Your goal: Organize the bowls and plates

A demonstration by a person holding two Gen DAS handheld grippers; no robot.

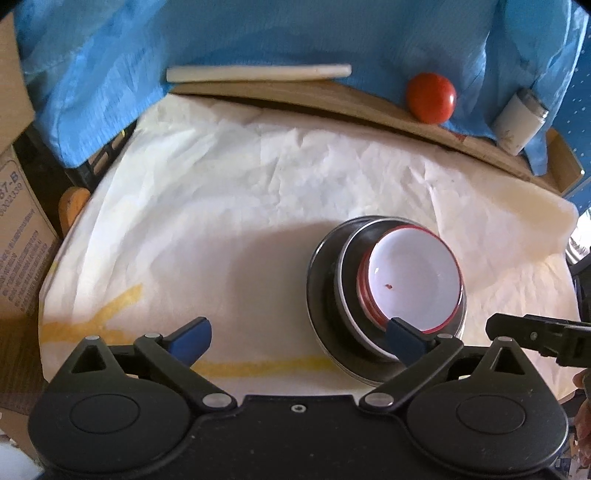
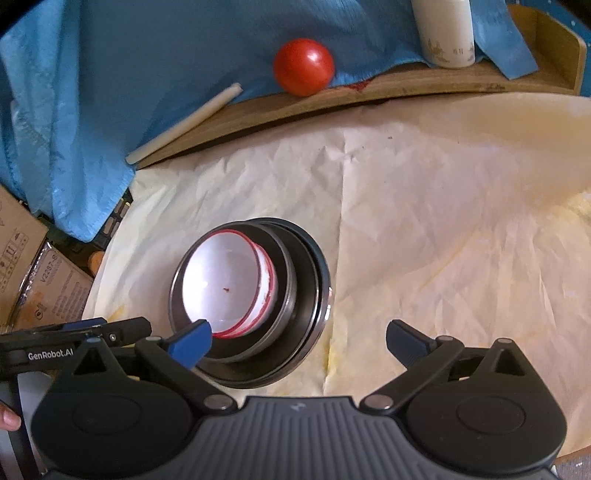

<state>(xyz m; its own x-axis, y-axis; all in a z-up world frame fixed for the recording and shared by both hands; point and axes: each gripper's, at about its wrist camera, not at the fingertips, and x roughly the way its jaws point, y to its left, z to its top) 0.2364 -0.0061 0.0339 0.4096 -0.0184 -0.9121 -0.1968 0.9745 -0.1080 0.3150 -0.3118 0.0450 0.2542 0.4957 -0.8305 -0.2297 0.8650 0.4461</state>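
A white bowl with a red rim (image 1: 413,280) (image 2: 225,284) sits nested in steel bowls (image 1: 345,295) (image 2: 291,284), which stand stacked on a dark plate (image 1: 317,280) (image 2: 316,266) on the white paper. My left gripper (image 1: 301,341) is open above the paper, nothing between its blue pads; its right pad (image 1: 406,339) overlaps the stack's near rim in the view. My right gripper (image 2: 299,343) is open too, empty, its left pad (image 2: 192,345) over the stack's near rim. Each gripper's body shows at the edge of the other's view.
Crumpled white paper (image 1: 229,206) (image 2: 424,221) covers the round table. Behind it, on blue cloth (image 1: 258,33) (image 2: 147,55), lie a white stick (image 1: 258,72) (image 2: 184,122), a red tomato (image 1: 431,98) (image 2: 303,66) and a white bottle (image 1: 519,123) (image 2: 445,33). Cardboard boxes (image 1: 18,229) (image 2: 44,284) stand left.
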